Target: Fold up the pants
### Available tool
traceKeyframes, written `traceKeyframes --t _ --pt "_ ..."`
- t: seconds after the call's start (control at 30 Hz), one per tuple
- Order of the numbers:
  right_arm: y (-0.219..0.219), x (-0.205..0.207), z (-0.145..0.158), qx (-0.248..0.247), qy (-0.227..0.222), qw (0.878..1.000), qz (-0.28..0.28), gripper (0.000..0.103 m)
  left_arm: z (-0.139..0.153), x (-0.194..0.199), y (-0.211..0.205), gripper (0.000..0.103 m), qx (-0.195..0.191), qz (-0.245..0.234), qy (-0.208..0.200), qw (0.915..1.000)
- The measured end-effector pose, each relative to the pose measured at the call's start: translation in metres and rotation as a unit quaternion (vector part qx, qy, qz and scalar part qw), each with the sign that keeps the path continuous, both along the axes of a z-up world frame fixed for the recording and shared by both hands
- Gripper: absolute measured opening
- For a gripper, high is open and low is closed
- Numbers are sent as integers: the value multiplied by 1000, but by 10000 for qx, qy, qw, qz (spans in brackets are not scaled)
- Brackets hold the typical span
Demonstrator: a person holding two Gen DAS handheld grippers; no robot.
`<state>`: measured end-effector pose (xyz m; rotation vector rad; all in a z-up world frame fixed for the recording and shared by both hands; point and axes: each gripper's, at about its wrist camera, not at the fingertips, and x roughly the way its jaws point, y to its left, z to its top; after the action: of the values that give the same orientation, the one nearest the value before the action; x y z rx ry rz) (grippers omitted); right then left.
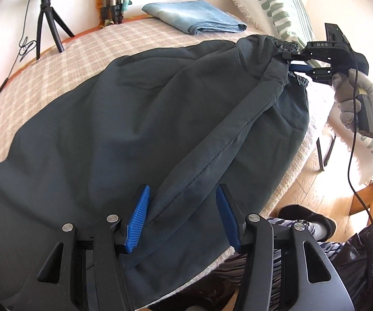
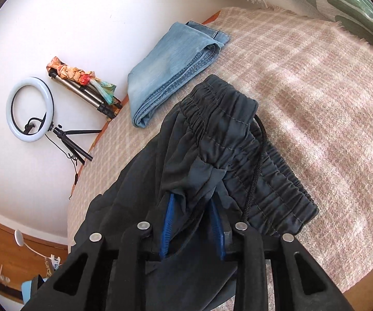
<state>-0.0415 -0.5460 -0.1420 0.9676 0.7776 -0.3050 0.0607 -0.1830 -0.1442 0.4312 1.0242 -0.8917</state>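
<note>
The dark pants (image 1: 124, 119) are spread out on a bed with a checked blanket (image 1: 64, 59). They lie long, from the leg end close to the left tongs (image 1: 183, 215) up to the stretchy waistband (image 2: 240, 142) at the far end, next to the striped pillow (image 1: 271, 2).

The left tongs are spread wide, with a blue pad on each side of a raised fold of cloth that runs up the middle of the pants. The cloth is between the pads, but it is not squeezed yet.

The right tongs (image 2: 194, 215) are pressed together on cloth near the waistband, which is bunched and lifted a little off the blanket. A black cord (image 2: 256, 171) hangs from the waistband.

So each end of the pants has tongs at it: the left tongs are nearer the legs and the right tongs are nearer the waist. For the next fold, the leg end most likely has to be pinched first and then brought along the long line toward the waistband.

A folded pair of blue jeans (image 1: 194, 18) is set well apart, at the back of the bed.
</note>
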Motion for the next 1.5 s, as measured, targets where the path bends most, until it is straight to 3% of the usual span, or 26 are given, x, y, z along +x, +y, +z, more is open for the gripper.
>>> traceKeyframes --t 0.07,0.17,0.33,0.47,0.53,0.57,0.6,0.67,0.77,0.9,0.97,1.0,1.03,1.1,1.27,1.33,1.4,1.5 --pt "-9 -5 4 81 -127 9999 -34 45 3 -1 -2 52 21 -31 -123 9999" --pt "-21 -3 11 60 -158 9999 -26 62 13 0 -3 52 -52 -133 -281 9995" --pt "-38 9 1 130 161 9997 -157 61 4 -1 -15 52 236 -412 -258 9985" --pt "-45 9 -9 224 255 9990 -284 39 -9 -6 -24 51 464 -482 -279 9974" --pt "-49 4 -10 339 168 9986 -380 28 -11 -5 -23 30 315 -456 -102 9984" --pt "-51 1 -10 375 127 9983 -418 20 -11 -3 -21 14 229 -419 -15 9989" --pt "-51 -1 -9 388 86 9982 -456 18 -10 0 -18 8 125 -393 71 9991" --pt "-51 -7 -3 336 5 9980 -527 15 -6 2 -13 5 -19 -326 140 9994" --pt "-47 -18 10 211 -128 9977 -635 0 3 -1 -8 3 -164 -307 49 9994" --pt "-44 -35 21 156 -333 9969 -703 0 13 -9 -2 2 -229 -363 -151 9990" --pt "-45 -36 17 37 -89 9976 -687 12 12 -14 -3 2 -106 -469 -293 9984" --pt "-47 -37 12 71 2 9972 -746 36 10 -15 -4 2 -46 -509 -323 9982" --pt "-50 -39 6 200 40 9964 -818 43 9 -15 -4 2 -34 -527 -315 9981" --pt "-56 -37 -6 425 62 9955 -847 44 7 -14 -5 2 -44 -514 -272 9983" --pt "-69 -14 -18 363 63 9959 -827 44 7 -12 -4 2 -64 -465 -259 9986" --pt "-70 -7 -15 274 -86 9962 -823 37 8 -10 -2 2 -97 -412 -225 9989" --pt "-67 1 -9 69 -14 9977 -674 16 9 -7 0 1 -126 -343 -213 9991" --pt "-63 -2 5 -24 5 9983 -589 9 10 -4 4 1 -185 -263 -169 9993"
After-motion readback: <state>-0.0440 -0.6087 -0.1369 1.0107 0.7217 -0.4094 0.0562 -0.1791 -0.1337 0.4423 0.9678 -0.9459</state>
